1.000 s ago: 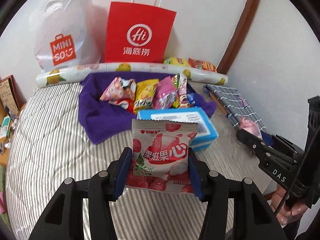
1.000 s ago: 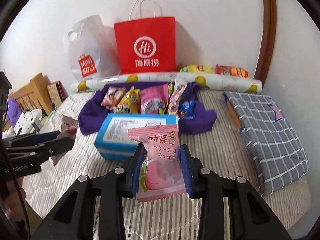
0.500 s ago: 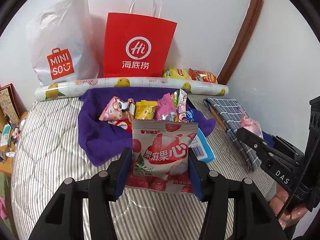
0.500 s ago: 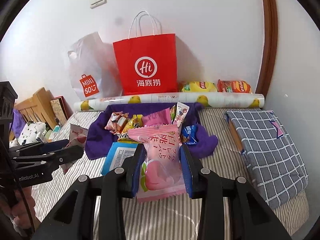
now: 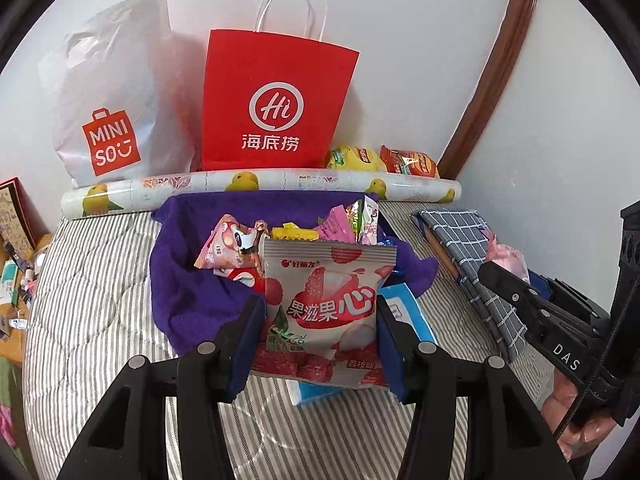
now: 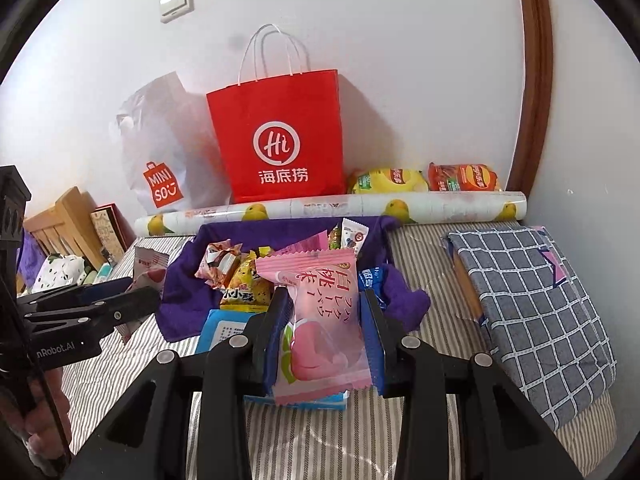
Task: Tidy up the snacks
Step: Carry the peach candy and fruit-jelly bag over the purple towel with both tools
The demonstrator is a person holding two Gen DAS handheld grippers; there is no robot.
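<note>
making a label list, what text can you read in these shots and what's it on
"MINISO": white plastic bag
"Hi 海底捞": red paper bag
"好丽友 果滋果心": lychee packet in left gripper
"白桃": pink packet in right gripper
"DAS": right gripper's side
Chip bags, blue box: too small

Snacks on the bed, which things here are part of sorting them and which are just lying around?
Part of the job:
- silver lychee gummy packet, held by left gripper
- pink peach sweet packet, held by right gripper
- snack pile on purple towel
- blue box

Lying about:
- red paper bag
- white plastic bag
- grey checked cloth
</note>
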